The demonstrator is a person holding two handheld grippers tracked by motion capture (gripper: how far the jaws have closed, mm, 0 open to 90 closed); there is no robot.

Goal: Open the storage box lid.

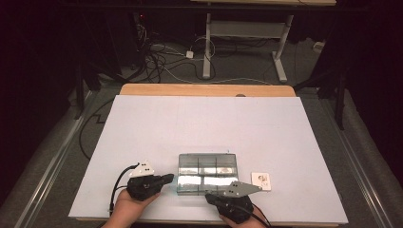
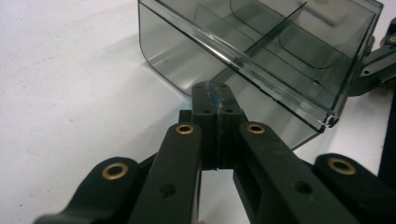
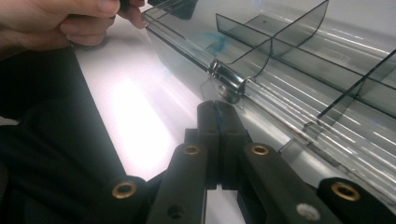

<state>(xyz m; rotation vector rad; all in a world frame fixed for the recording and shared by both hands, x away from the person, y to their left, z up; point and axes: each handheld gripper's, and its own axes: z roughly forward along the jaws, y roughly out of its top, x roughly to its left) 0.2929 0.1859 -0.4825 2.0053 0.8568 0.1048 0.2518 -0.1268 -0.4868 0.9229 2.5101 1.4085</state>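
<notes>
Both claws pressed together, empty — left claw [image 1: 167,179] and right claw [image 1: 209,195] flank the clear compartment box [image 1: 207,173] near the desk [image 1: 204,118] front edge.

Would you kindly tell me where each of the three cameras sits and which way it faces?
High view: above the person's side, facing forward and down on the white table; both hands show, with the left tool and right tool at the clear compartment box.
Left gripper view: rides the left tool, facing the box's corner; its shut jaws show.
Right gripper view: rides the right tool, facing the box's hinge; shut jaws and the other hand show.
All views share the box.
</notes>
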